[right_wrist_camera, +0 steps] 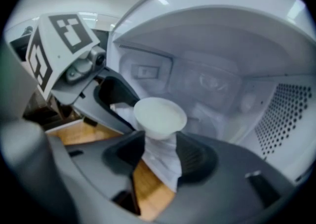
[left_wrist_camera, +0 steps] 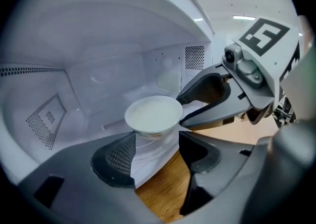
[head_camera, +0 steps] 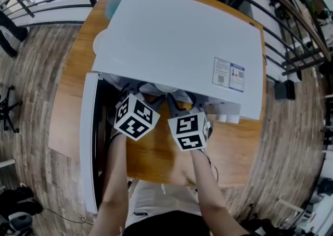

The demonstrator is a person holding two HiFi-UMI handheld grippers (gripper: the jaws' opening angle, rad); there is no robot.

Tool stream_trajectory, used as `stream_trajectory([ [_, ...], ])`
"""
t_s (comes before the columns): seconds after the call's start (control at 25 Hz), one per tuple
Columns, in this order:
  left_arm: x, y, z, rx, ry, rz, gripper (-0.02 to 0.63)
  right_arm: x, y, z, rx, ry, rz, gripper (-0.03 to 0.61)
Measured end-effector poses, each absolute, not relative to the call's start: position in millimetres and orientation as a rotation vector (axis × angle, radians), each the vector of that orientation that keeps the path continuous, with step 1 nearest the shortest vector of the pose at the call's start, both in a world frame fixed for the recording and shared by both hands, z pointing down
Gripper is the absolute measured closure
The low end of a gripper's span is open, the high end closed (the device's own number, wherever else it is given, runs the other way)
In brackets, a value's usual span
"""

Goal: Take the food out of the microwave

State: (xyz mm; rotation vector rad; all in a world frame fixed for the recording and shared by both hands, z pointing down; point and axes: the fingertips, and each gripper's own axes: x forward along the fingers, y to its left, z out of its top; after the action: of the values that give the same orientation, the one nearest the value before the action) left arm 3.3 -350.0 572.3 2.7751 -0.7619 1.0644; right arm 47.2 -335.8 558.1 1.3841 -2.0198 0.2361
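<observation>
Inside the microwave, the bowl looks stiff, slick, fragile; left gripper and right gripper, jaws apart, should pinch its rim.

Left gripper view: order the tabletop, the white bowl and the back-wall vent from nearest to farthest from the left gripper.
1. Tabletop, below the left gripper, seen between its open jaws.
2. White bowl, just ahead of the jaw tips.
3. Back-wall vent, at the rear, upper right.
</observation>
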Motion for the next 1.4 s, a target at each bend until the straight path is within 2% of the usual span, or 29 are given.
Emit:
stream_trajectory([
  [0.2,4,-352,569,2.746,-0.781,0.939,0.341,47,-334,558,1.395,-2.049,0.251,0.362],
  [0.4,5,-351,568,2.749,-0.798,0.936,0.348,48,-334,556,1.409,-2.03,0.239,0.365],
  [0.76,3,-343,566,2.779,-0.869,1.006,0.348,44,-325,546,1.42,-2.084,0.202,0.365],
  [1.4,-4,-306,533,2.814,-0.926,0.938,0.351,39,-291,528,1.424,-2.089,0.158,0.368],
])
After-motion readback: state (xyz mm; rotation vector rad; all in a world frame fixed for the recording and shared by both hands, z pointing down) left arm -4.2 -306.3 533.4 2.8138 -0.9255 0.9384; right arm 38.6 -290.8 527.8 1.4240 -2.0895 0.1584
